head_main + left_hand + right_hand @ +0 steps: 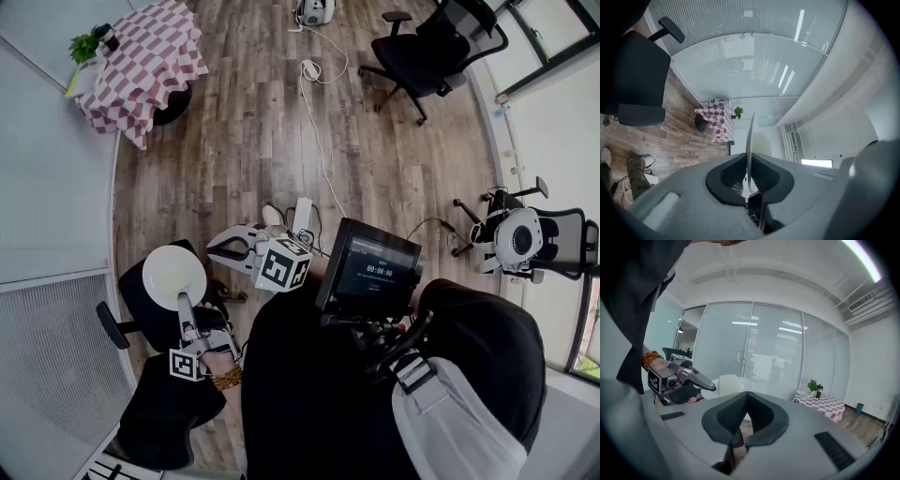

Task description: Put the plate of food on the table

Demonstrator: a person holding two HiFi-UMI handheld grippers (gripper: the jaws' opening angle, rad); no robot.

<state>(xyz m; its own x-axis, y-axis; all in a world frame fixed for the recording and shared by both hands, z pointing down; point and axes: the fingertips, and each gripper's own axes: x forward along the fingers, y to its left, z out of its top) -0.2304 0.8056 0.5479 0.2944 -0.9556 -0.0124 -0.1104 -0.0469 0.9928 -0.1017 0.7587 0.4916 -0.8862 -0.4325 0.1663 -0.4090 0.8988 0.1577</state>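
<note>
My left gripper [184, 302] is shut on the rim of a white plate [173, 273] and holds it level at my lower left. In the left gripper view the plate [751, 136] shows edge-on between the pressed jaws, with a pale mound [762, 143] on it. The table [145, 54], round with a red-and-white checked cloth, stands far off across the room. My right gripper [218, 247] hangs in front of me, shut and empty. In the right gripper view, the plate [732, 384] and the left gripper [680, 378] are at the left, the table [820, 404] at the right.
A small plant [84, 45] and a dark cup [106, 36] sit on the table. A black office chair [431, 47] stands at the far right, another [155, 309] under the plate. A white cable [314, 112] runs over the wooden floor. Glass walls border the left.
</note>
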